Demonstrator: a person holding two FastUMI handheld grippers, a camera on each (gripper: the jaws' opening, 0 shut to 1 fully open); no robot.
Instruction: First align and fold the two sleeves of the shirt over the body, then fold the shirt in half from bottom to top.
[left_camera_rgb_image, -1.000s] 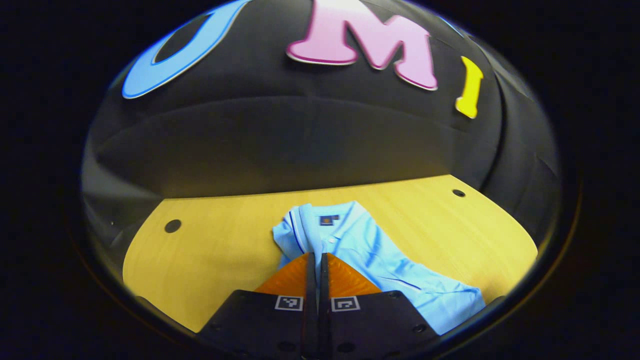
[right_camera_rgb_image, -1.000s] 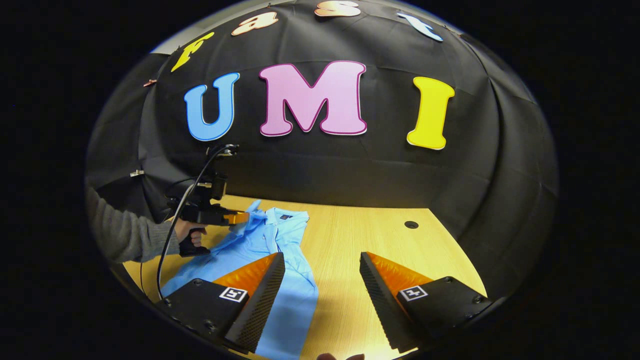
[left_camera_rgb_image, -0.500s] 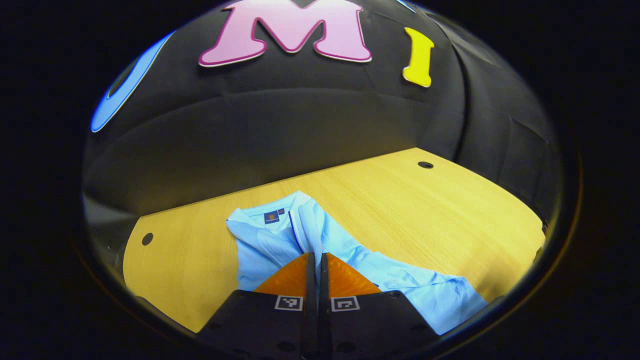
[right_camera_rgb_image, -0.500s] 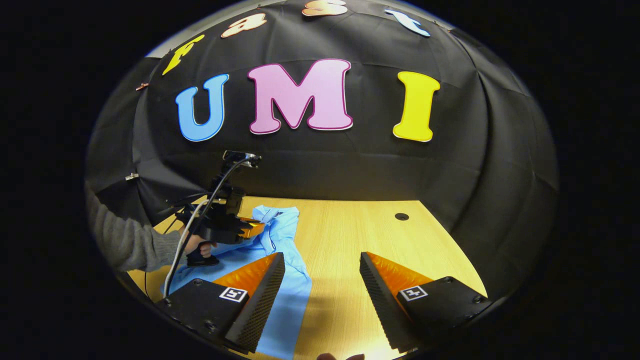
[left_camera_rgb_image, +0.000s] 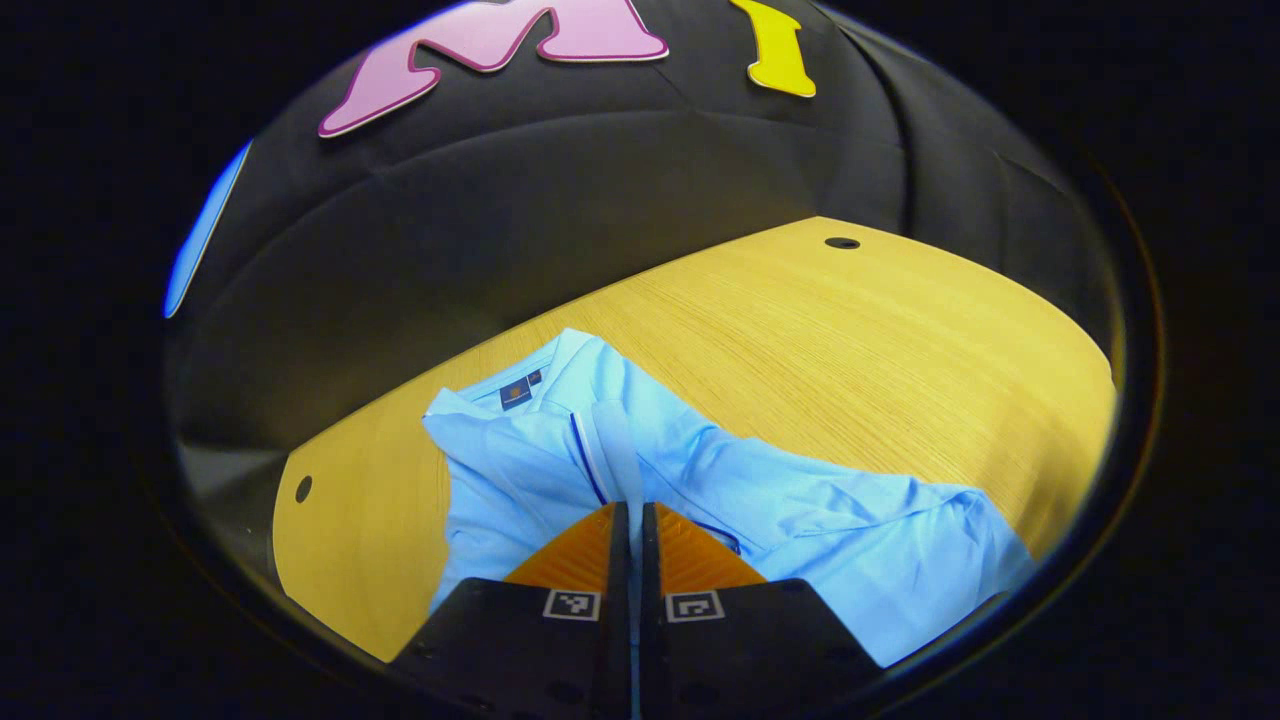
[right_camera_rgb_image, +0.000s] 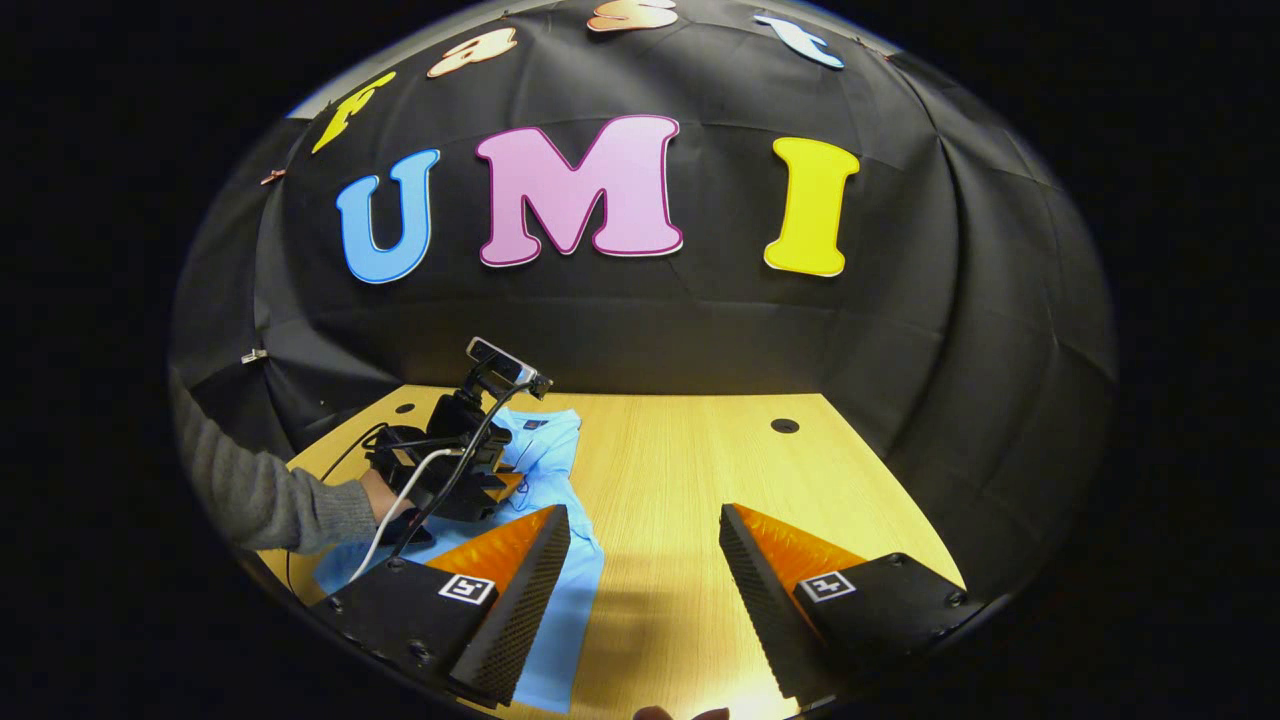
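Observation:
A light blue polo shirt (left_camera_rgb_image: 800, 500) lies crumpled on the wooden table (left_camera_rgb_image: 850, 340), its collar (left_camera_rgb_image: 515, 392) toward the back wall. In the left gripper view, my left gripper (left_camera_rgb_image: 631, 512) is shut on a strip of the shirt's sleeve (left_camera_rgb_image: 618, 450), which rises from the body into the closed fingers. The right gripper view shows the shirt (right_camera_rgb_image: 548, 450) at the left, with the left gripper (right_camera_rgb_image: 505, 485) held over it by a hand. My right gripper (right_camera_rgb_image: 645, 520) hangs open above the table, its left finger over the shirt's edge, holding nothing.
A grey-sleeved arm (right_camera_rgb_image: 265, 495) comes in from the left with a white cable (right_camera_rgb_image: 400, 505) trailing from the gripper. Small round holes (right_camera_rgb_image: 784, 426) mark the table near the back. Bare wood (right_camera_rgb_image: 690, 480) stretches right of the shirt.
My left gripper has carried the pinched sleeve sideways over the shirt's body and tilted down toward the table. The right gripper has barely moved and stays open.

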